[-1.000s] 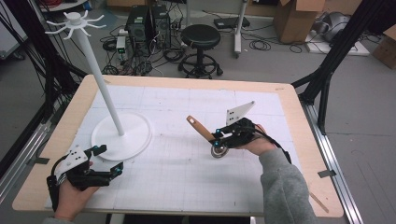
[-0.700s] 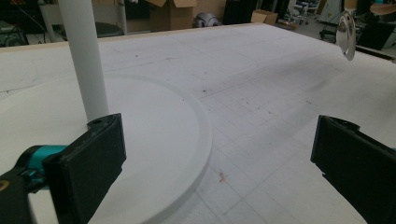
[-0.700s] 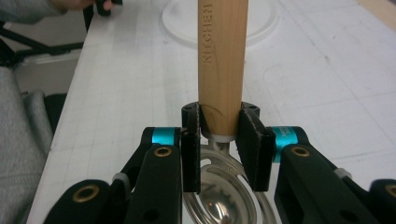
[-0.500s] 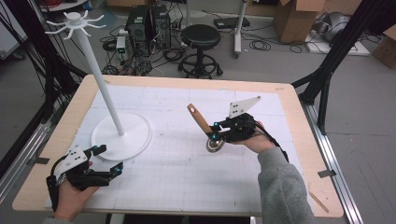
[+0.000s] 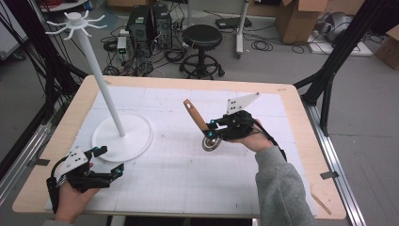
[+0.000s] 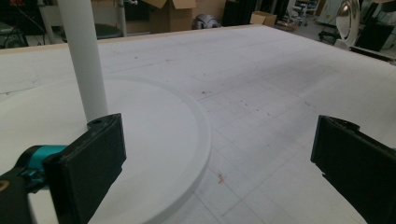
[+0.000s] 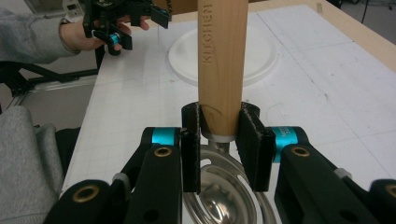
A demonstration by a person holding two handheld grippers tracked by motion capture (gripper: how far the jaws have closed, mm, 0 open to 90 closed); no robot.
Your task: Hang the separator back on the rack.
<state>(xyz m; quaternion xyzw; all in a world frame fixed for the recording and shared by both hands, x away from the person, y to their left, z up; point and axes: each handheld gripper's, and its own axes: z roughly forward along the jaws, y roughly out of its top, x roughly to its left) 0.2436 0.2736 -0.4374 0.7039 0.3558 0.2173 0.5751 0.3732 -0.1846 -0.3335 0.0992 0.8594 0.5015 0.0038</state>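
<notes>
A ladle with a wooden handle point(image 5: 195, 114) and a round metal bowl point(image 5: 211, 143) hangs tilted over the middle of the white mat. My right gripper point(image 5: 211, 130) is shut on the handle point(image 7: 219, 56) just above the metal bowl point(image 7: 219, 198). The handle's free end points up and to the far left. A white rack stands at the left, with a round base point(image 5: 136, 136), a leaning pole point(image 5: 101, 84) and hooks point(image 5: 75, 21) on top. Near the front left corner, my left gripper point(image 5: 111, 160) point(image 6: 219, 158) stands open and holds nothing, beside the base point(image 6: 154, 135).
The wooden table rim point(image 5: 301, 122) frames the white gridded mat point(image 5: 188, 174). Behind the table are a black stool point(image 5: 201, 40), computer cases point(image 5: 148, 21) and cardboard boxes point(image 5: 301, 19). Black frame posts point(image 5: 339, 61) rise at the right. The other hand's gripper point(image 7: 126, 18) shows far off.
My right gripper has lifted the ladle slightly and shifted it left, with the handle tipping more upright. The left gripper has stayed where it was.
</notes>
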